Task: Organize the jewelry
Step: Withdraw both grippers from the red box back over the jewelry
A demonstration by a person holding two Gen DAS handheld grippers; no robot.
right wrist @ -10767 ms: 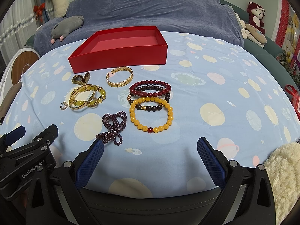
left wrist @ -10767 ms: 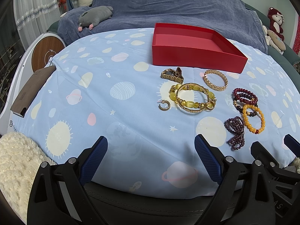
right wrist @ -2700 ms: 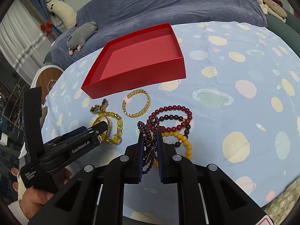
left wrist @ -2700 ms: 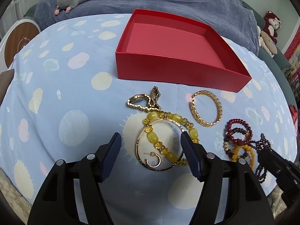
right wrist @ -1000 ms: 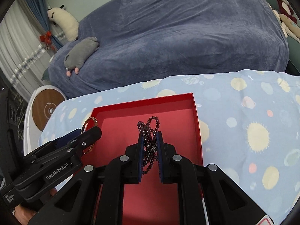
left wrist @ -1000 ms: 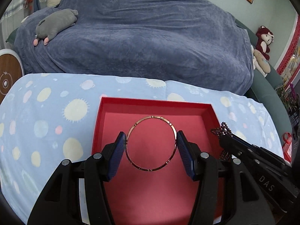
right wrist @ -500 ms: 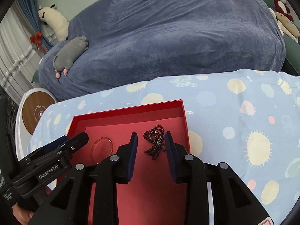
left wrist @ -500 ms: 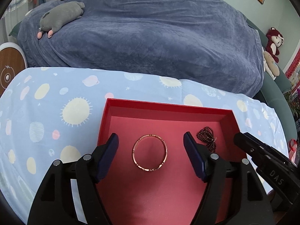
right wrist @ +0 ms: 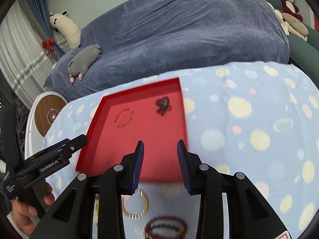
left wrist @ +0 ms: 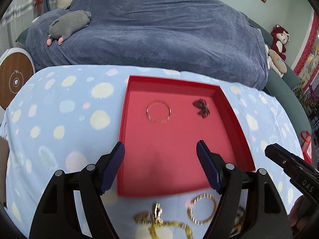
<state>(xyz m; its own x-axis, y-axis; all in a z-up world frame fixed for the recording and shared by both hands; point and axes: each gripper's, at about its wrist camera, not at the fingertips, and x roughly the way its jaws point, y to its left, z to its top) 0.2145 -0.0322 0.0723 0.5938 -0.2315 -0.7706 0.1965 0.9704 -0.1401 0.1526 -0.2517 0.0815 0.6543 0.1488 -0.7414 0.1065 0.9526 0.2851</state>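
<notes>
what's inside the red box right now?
Two pieces lie on the floor of the red box: a thin gold bangle on the left and a dark bead strand on the right, apart. The near floor is partly hidden behind gripper fingers.

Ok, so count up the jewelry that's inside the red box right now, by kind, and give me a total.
Thin gold bangle: 1
Dark bead strand: 1
Total inside the red box: 2
More pieces lie on the cloth in front of the box, too blurred to count.
</notes>
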